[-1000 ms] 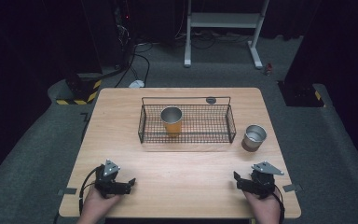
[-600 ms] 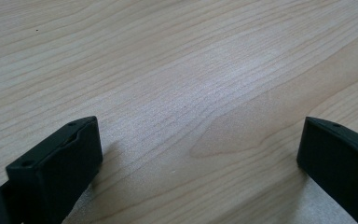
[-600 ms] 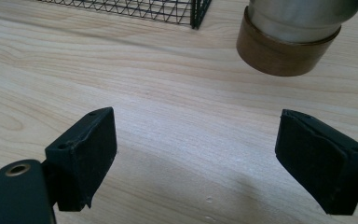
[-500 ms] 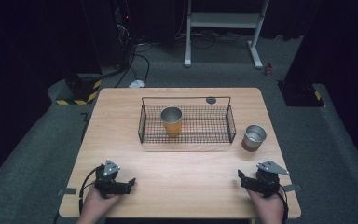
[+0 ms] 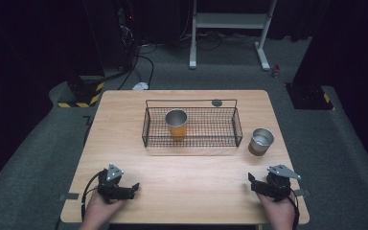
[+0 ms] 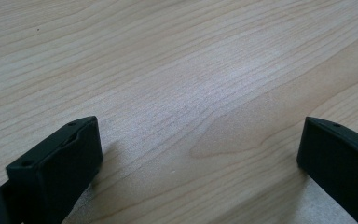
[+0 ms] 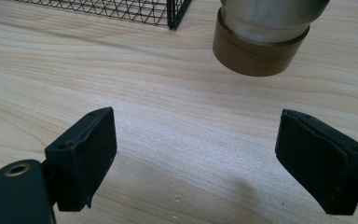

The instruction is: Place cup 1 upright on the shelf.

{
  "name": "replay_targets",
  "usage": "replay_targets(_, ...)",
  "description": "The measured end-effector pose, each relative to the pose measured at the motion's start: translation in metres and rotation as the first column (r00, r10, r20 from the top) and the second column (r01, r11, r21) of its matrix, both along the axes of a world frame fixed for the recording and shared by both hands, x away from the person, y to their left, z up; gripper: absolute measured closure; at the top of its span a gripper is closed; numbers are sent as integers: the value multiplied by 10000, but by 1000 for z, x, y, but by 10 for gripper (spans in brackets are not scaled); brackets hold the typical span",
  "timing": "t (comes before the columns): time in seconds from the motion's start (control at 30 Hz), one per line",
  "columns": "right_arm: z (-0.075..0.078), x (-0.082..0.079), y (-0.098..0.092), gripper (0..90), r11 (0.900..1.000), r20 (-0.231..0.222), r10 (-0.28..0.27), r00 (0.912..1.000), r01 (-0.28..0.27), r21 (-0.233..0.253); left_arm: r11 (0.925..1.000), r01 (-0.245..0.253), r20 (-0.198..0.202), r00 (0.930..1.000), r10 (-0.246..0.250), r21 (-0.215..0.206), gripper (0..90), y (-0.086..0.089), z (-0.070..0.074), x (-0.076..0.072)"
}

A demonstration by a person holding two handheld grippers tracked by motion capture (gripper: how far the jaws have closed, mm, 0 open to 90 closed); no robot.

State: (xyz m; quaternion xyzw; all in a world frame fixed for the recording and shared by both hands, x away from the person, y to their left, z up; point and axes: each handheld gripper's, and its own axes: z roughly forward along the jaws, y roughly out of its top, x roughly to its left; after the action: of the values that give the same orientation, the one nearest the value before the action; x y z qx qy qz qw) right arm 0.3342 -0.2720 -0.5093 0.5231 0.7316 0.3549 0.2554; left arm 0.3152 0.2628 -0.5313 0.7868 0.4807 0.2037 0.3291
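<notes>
Wooden table (image 5: 124, 124) across mid-frame; wire basket (image 5: 191, 142) at centre, orange cup (image 5: 176, 123) upright inside. Steel cup (image 5: 260, 141) just right of basket, near right gripper (image 5: 255, 184), jaws wide apart. Lower left, left gripper (image 5: 132, 189), likewise spread, nothing between.

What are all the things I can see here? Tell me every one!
Table: one, light wood, middle of the high view.
Wire basket: one, black, on the table's far half.
Orange cup: one, orange with a metal rim, upright inside the basket, left part.
Metal cup: one, silver with a brown base, on the table just right of the basket.
Small round disc: one, dark, on the table behind the basket.
White stand: one, on the floor beyond the table.
Left hand-held gripper: one, black, near left table edge, jaws open.
Right hand-held gripper: one, black, near right edge, jaws open, facing the metal cup.
</notes>
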Motion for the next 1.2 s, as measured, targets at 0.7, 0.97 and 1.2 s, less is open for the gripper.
replay_targets(0.7, 2, 14, 16, 134, 9999, -273, -42, 9996, 39, -105, 9998, -176, -51, 9998, 176, -2, 17, 3, 1, 0)
replay_targets(0.97, 10, 26, 26, 135, 9982, -203, -593, 9980, 592, -65, 10000, 34, -13, 10000, -34, 1, 19, 12, 1, 7)
replay_targets(1.2, 15, 29, 20, 144, 9922, 27, -1223, 9925, 1222, 240, 9998, -188, -33, 9998, 188, -26, 5, 18, 0, 14)
